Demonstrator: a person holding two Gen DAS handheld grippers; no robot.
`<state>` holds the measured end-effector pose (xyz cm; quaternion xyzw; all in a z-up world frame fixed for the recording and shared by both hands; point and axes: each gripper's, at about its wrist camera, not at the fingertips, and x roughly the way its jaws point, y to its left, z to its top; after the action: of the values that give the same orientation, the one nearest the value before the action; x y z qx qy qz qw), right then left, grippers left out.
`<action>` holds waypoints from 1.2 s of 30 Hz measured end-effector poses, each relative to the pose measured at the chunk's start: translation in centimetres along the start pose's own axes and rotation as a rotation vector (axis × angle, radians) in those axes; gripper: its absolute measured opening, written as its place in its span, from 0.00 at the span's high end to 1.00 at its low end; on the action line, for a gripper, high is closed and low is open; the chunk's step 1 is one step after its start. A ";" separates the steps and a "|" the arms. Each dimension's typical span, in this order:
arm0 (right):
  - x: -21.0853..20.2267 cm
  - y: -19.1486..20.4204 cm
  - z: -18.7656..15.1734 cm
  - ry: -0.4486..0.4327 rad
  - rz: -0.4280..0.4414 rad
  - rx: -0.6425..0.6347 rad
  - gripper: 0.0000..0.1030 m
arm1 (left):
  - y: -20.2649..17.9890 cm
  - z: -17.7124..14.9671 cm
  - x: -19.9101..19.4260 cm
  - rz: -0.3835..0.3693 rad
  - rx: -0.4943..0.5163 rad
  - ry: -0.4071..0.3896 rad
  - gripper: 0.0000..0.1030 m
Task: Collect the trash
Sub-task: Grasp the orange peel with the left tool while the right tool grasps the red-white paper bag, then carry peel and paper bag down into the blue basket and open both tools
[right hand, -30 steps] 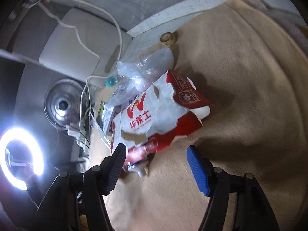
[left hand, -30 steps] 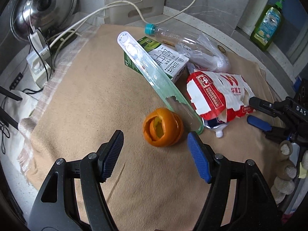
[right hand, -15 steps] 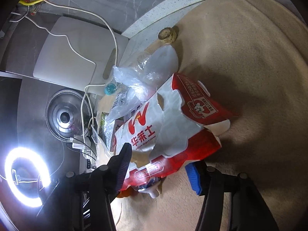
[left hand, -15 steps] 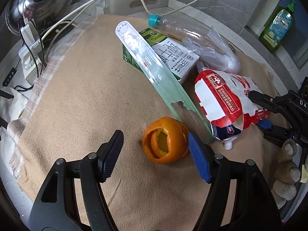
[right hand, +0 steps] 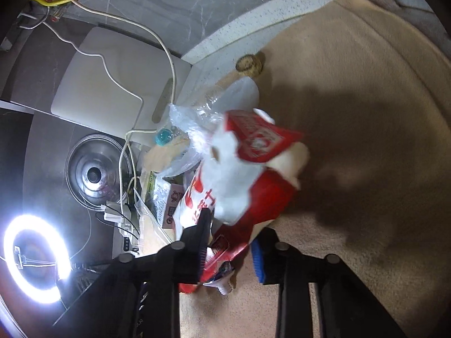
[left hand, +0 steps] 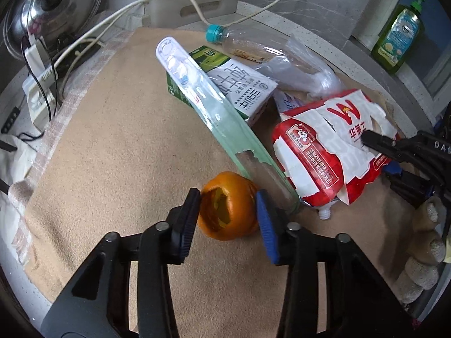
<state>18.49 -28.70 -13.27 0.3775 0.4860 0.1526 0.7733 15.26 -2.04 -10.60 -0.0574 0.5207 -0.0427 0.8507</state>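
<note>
Orange peel (left hand: 228,205) between closing left gripper (left hand: 228,219); right gripper (right hand: 231,242) closing on red "W" bag (right hand: 245,174).

On the cloth (left hand: 118,146) the orange peel (left hand: 227,205) lies nearest, between the pads of the left gripper (left hand: 228,214), whose jaws are closing. Just behind it a long clear blister pack (left hand: 214,104) leans over the milk carton (left hand: 239,87), with the plastic bottle (left hand: 253,45) behind that. To the right lies the torn paper bag (left hand: 327,146), caught between the closing jaws of the right gripper (right hand: 231,242); a pot lid (left hand: 50,5) stands far left.
</note>
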 end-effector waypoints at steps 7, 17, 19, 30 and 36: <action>-2.2 1.5 0.1 -0.044 0.022 -0.052 0.87 | -0.7 -0.5 -0.7 0.006 0.036 -0.016 0.84; -5.4 4.7 -1.0 -0.082 -0.018 -0.219 0.91 | 1.2 -1.4 -3.2 0.001 0.003 -0.055 0.85; -5.9 5.2 -1.4 -0.080 -0.032 -0.244 0.91 | 1.7 -1.8 -3.8 0.003 -0.002 -0.065 0.85; -9.1 7.8 -4.2 -0.126 -0.054 -0.369 0.93 | 3.8 -3.4 -7.2 -0.008 -0.047 -0.118 0.86; -10.2 9.0 -6.2 -0.118 -0.052 -0.401 0.93 | 5.0 -4.5 -9.1 -0.023 -0.074 -0.136 0.87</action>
<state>9.37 -26.10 -1.71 0.2117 0.4091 0.2039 0.8638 7.13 3.90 -5.33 -0.0976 0.4623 -0.0290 0.8808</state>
